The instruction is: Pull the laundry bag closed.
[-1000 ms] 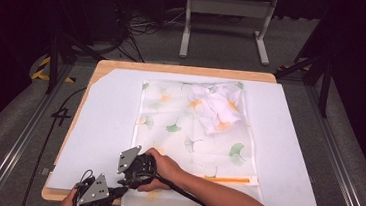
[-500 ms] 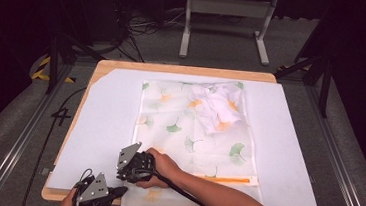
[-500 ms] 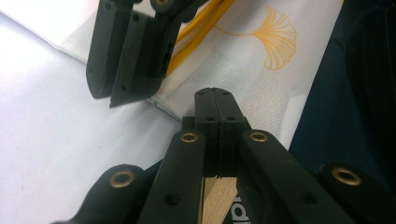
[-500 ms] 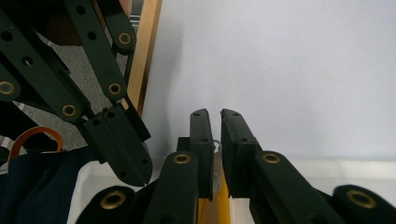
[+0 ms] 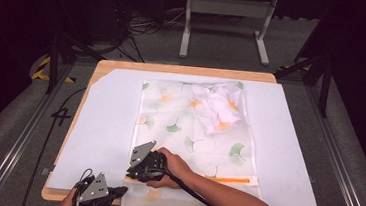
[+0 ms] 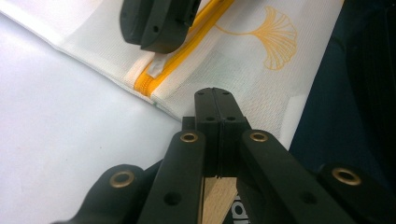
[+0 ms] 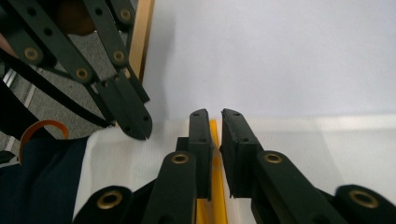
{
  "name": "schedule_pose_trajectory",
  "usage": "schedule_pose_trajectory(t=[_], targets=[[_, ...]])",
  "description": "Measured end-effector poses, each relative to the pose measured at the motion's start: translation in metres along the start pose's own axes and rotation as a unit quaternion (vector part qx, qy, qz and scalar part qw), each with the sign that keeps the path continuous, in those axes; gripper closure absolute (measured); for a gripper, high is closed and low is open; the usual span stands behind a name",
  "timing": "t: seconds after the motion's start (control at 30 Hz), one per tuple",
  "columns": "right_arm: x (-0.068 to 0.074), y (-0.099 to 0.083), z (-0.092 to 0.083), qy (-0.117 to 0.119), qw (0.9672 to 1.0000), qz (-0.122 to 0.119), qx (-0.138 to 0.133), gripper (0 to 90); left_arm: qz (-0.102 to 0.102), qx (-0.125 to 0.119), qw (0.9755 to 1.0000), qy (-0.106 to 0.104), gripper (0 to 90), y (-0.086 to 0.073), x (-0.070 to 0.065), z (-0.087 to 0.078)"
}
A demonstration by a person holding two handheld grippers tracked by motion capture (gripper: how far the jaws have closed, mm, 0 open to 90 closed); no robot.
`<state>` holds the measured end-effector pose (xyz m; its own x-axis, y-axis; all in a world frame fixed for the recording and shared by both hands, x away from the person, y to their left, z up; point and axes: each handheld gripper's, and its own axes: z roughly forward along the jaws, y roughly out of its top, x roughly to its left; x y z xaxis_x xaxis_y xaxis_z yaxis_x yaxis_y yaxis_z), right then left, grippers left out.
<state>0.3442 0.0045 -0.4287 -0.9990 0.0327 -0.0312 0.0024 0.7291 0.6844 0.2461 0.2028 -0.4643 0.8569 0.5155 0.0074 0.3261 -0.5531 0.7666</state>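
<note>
A white mesh bag (image 5: 178, 132) printed with ginkgo leaves lies flat on a white sheet (image 5: 103, 126), with a white garment (image 5: 218, 106) inside its far end. An orange zipper (image 5: 232, 179) runs along the bag's near edge. My right gripper (image 5: 130, 175) sits at the zipper's left end. Its jaws are shut on the white zipper pull (image 6: 156, 65), and the orange tape (image 7: 214, 186) runs between them. My left gripper (image 5: 122, 191) is at the table's near edge. It is shut on the bag's near left corner (image 6: 243, 88), just beside the right gripper (image 6: 156, 44).
The white sheet covers a wooden table (image 5: 124, 65), whose near edge (image 7: 140, 42) is close to both grippers. A person's dark clothing (image 6: 355, 93) lies just past that edge. A metal stand (image 5: 226, 21) and cables are on the floor beyond the table.
My right hand and gripper have shifted a little to the right along the bag's near edge. The left gripper has stayed put.
</note>
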Motion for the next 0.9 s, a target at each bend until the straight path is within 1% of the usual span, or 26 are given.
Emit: schedule_pose_trajectory(t=[0.07, 0.1, 0.3, 0.37, 0.43, 0.5, 0.53, 0.57, 0.6, 0.63, 0.67, 0.7, 0.73, 0.77, 0.8, 0.87, 0.9], targets=[[-0.001, -0.004, -0.001, 0.0, 1.0, 0.006, 0.005, 82.3, -0.003, -0.001, 1.0, -0.001, 90.0, 0.0, 0.0, 0.0], [-0.001, -0.006, -0.001, -0.001, 1.0, 0.005, 0.005, 82.3, -0.001, 0.0, 1.0, 0.0, 90.0, 0.0, 0.0, 0.0], [0.0, -0.009, -0.004, 0.004, 1.0, 0.008, 0.001, 78.2, -0.002, 0.0, 1.0, 0.002, 89.9, 0.0, 0.0, 0.0], [0.002, -0.007, -0.006, 0.005, 1.0, -0.004, 0.002, 73.8, -0.002, 0.0, 1.0, 0.002, 89.9, 0.0, 0.0, 0.0], [0.004, -0.005, -0.006, 0.008, 0.9996, -0.021, 0.014, 71.6, -0.005, 0.0, 1.0, 0.0, 90.0, 0.0, 0.0, 0.0], [0.006, -0.001, -0.004, -0.002, 0.9986, -0.042, 0.032, 66.8, -0.007, -0.002, 1.0, -0.001, 90.0, 0.0, 0.0, 0.0], [0.007, 0.001, -0.003, 0.0, 0.9983, -0.044, 0.039, 65.0, -0.007, -0.002, 1.0, -0.001, 90.0, 0.0, 0.0, 0.0], [0.007, 0.001, -0.003, 0.0, 0.9983, -0.044, 0.039, 65.0, -0.007, -0.002, 1.0, -0.001, 89.9, 0.0, 0.0, 0.0], [0.007, 0.003, -0.003, 0.001, 0.9978, -0.05, 0.042, 64.5, -0.005, 0.0, 1.0, -0.002, 89.9, 0.0, 0.0, 0.0], [0.008, 0.006, -0.003, -0.005, 0.9969, -0.062, 0.048, 62.1, -0.005, -0.001, 1.0, -0.002, 89.9, 0.0, 0.001, 0.0], [0.007, 0.011, -0.003, -0.01, 0.9958, -0.074, 0.053, 57.2, -0.005, -0.001, 1.0, -0.002, 89.8, 0.0, 0.001, 0.0], [0.006, 0.014, -0.003, -0.008, 0.9956, -0.078, 0.051, 56.5, -0.005, -0.002, 1.0, -0.003, 89.8, 0.0, 0.001, 0.0], [0.005, 0.018, -0.003, 0.0, 0.9958, -0.078, 0.048, 57.7, -0.005, -0.002, 1.0, -0.004, 89.8, 0.0, 0.002, 0.0], [0.003, 0.021, -0.003, 0.01, 0.9964, -0.073, 0.041, 61.5, -0.005, -0.002, 1.0, -0.005, 89.8, 0.0, 0.002, 0.0], [0.001, 0.024, -0.002, 0.016, 0.9973, -0.064, 0.03, 65.0, -0.005, -0.002, 1.0, -0.005, 89.8, 0.0, 0.002, 0.0], [-0.004, 0.028, 0.0, 0.023, 0.9988, -0.042, 0.007, 77.3, -0.004, -0.002, 1.0, -0.005, 89.8, 0.0, 0.002, 0.0], [-0.005, 0.029, 0.003, 0.022, 0.999, -0.04, 0.005, 79.8, -0.004, -0.002, 1.0, -0.005, 89.7, 0.0, 0.001, 0.0]])
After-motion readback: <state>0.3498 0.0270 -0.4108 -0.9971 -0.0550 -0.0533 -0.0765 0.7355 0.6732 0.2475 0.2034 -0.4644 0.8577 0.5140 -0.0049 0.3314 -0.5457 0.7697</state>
